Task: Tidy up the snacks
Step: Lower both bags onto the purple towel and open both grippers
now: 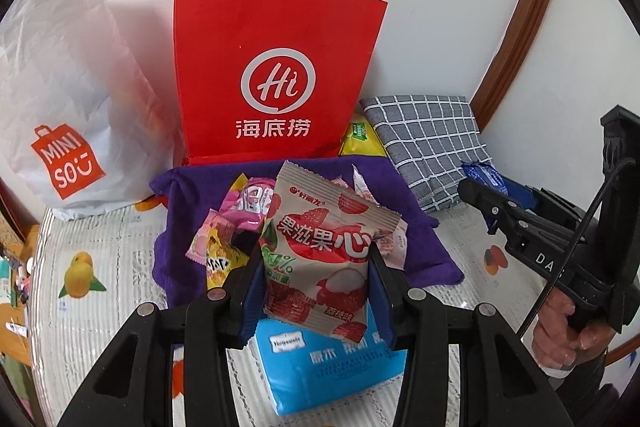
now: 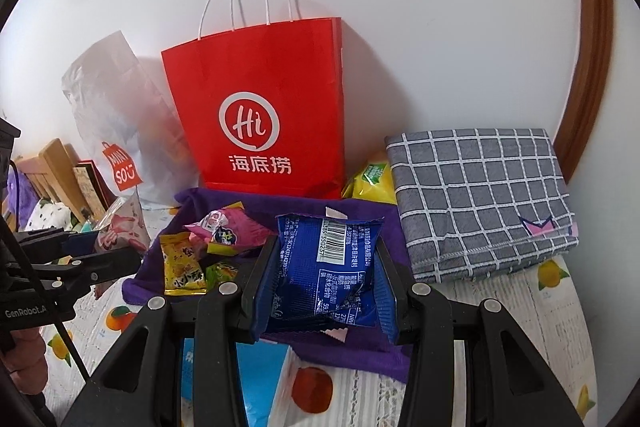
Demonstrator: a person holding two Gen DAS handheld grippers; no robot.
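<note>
The left gripper [image 1: 316, 291] is clamping a lychee gummy packet [image 1: 320, 259] above the purple cloth [image 1: 416, 219]; the right gripper [image 2: 324, 287] is pinching a blue biscuit packet [image 2: 326, 267]; both packets are looking light, crinkly, slippery, best gripped mid-body.

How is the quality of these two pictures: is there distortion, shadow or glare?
Left wrist view: fisheye bends the wooden frame; the red bag throws a soft shadow rightward on the wall. Right wrist view: dark corners from the lens; the blue packet in the right tool glints slightly.
</note>
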